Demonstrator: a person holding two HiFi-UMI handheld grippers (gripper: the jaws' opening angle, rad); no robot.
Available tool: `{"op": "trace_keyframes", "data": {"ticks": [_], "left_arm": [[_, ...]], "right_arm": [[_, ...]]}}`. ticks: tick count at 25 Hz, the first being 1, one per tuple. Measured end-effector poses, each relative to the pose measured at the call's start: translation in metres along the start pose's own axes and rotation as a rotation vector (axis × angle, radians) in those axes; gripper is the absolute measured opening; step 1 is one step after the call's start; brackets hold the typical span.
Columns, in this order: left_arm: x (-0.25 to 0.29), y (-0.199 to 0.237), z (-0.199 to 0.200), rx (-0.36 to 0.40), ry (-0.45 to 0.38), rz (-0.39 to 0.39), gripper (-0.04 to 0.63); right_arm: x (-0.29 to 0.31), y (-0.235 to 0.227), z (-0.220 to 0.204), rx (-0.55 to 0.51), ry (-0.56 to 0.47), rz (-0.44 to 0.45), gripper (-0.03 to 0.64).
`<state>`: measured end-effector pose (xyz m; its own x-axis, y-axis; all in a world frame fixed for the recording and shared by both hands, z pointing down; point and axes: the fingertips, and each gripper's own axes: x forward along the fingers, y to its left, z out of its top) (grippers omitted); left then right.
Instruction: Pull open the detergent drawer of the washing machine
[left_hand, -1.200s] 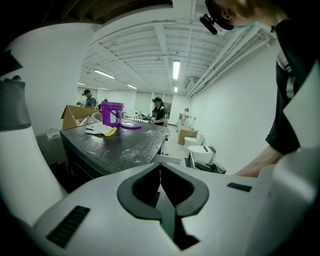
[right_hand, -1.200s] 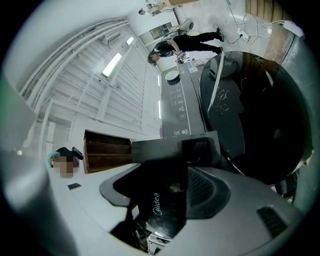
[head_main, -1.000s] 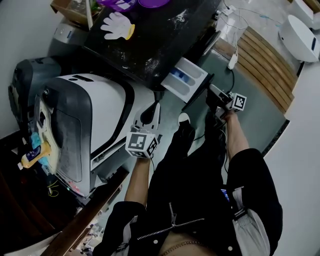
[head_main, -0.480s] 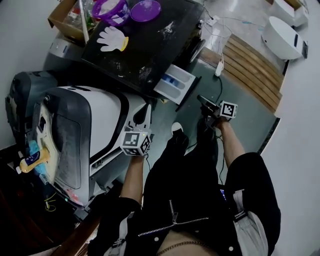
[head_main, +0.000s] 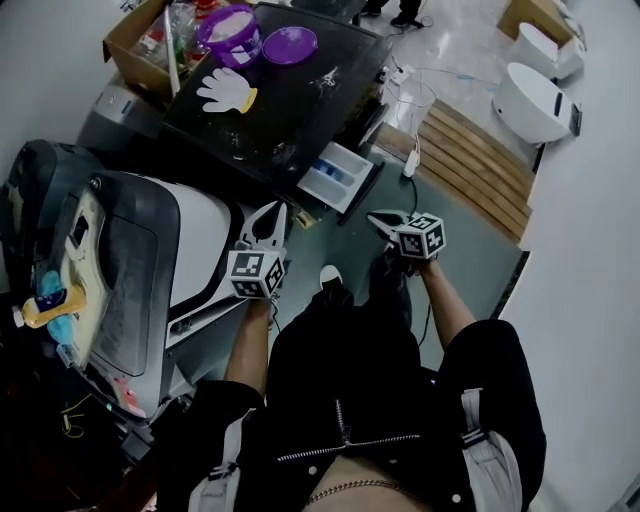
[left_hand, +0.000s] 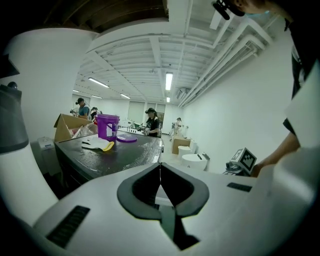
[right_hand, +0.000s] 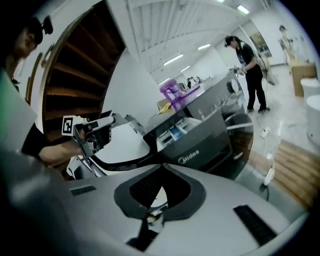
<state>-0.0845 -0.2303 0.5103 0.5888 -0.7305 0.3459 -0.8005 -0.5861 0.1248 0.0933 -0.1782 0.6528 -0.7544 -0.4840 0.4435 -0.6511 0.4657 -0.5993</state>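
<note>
The detergent drawer (head_main: 338, 177) stands pulled out of the front of the washing machine (head_main: 290, 95). It is a white tray with a blue compartment inside. It lies ahead of both hand-held grippers and between their lines, touched by neither.

The right hand-held gripper (head_main: 378, 218) has its tips near the drawer's outer end but apart from it. Its own view shows the jaws clenched tip to tip with nothing in them. The left hand-held gripper (head_main: 265, 215) hangs off to the drawer's other side, by the edge of a white and grey appliance (head_main: 190, 240). Its jaws too are pressed together, empty.

Only the right gripper view faces the machine's dark front — lettering just under the drawer — and it catches the left hand-held gripper, held in a hand, off to its left. The left gripper view looks instead across the machine's dark top, beyond its tips. There it shows a purple tub (head_main: 228, 30), a purple lid (head_main: 290, 43) beside it, what looks like a white glove (head_main: 225, 90) lying flat, and a cardboard box (head_main: 135, 40) farther left.

The head view is the one that shows how the drawer lies to both hand-held grippers at once. It also shows a slatted wooden platform (head_main: 470, 160) on the floor, beyond the right hand-held gripper and to its right.
</note>
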Motion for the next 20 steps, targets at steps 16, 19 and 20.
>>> {"op": "trace_keyframes", "data": {"ticks": [16,19,20], "left_arm": [[-0.01,-0.009,0.059,0.153,-0.087,-0.063,0.021],[-0.011,-0.01,0.064,0.184,-0.078,-0.066,0.021],[-0.011,-0.011,0.065,0.184,-0.077,-0.07,0.021]], "right_arm": [[-0.073,0.092,0.153,-0.429,-0.393,-0.408,0.003],[-0.082,0.105,0.163,-0.438,-0.432,-0.417,0.003],[-0.084,0.107,0.164,-0.437,-0.438,-0.422,0.003]]}}
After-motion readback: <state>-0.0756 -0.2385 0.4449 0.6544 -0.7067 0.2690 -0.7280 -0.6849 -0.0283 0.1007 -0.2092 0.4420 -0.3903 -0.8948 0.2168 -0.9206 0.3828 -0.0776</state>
